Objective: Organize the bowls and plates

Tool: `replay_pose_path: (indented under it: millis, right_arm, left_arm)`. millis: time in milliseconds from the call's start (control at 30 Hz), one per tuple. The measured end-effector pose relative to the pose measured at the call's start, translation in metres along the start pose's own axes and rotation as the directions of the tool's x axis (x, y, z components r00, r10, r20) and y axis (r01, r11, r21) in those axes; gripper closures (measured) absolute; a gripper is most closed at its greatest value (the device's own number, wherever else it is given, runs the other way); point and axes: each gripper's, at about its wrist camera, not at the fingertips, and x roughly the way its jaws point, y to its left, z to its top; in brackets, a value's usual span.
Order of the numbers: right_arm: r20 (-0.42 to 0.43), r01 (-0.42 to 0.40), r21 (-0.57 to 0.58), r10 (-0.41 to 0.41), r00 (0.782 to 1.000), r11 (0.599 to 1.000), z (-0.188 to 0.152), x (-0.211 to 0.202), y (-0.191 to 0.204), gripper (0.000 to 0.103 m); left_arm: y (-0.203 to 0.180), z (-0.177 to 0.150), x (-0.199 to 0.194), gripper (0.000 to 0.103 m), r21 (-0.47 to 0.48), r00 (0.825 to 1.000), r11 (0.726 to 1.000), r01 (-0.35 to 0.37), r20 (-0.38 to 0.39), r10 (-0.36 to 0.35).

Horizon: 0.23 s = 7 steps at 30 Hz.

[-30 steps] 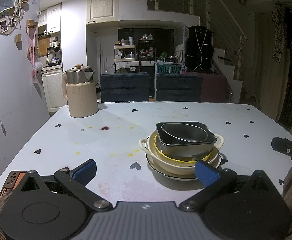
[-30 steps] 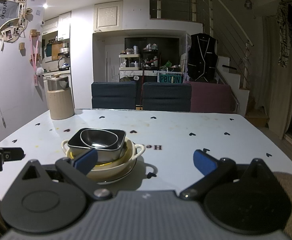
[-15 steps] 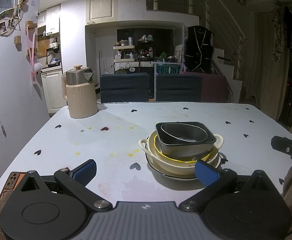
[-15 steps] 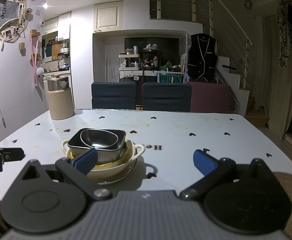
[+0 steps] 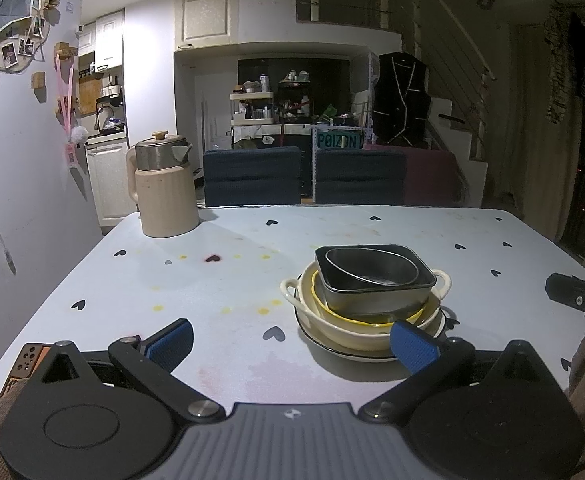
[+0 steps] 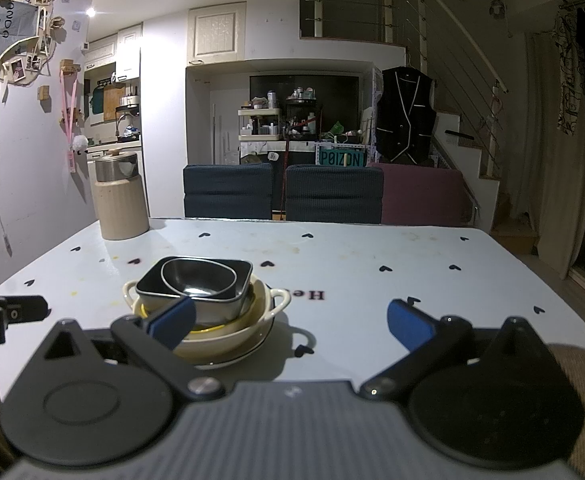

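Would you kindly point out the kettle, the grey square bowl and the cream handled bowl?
kettle (image 5: 167, 202), left wrist view, on its ribbed cream body.
grey square bowl (image 5: 372, 300), left wrist view, on its near outer wall.
cream handled bowl (image 6: 280, 300), right wrist view, on its right handle.

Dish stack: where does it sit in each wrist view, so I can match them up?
Left wrist: dish stack right of centre, just beyond the right fingertip.
Right wrist: dish stack left of centre, partly behind the left fingertip.
Shared landmark: the beige kettle at the table's far left corner.
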Motion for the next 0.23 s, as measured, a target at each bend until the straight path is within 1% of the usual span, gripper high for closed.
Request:
replay_pose_path:
  millis: [233]
  right_arm:
    - [0.000, 0.000, 0.000, 0.000, 1.000, 1.000, -0.0001, 0.0001, 0.0000, 0.000]
  left_arm:
    - [0.0032, 0.0007, 0.0002, 0.000, -0.002, 1.000, 1.000, -0.003, -0.002, 0.003]
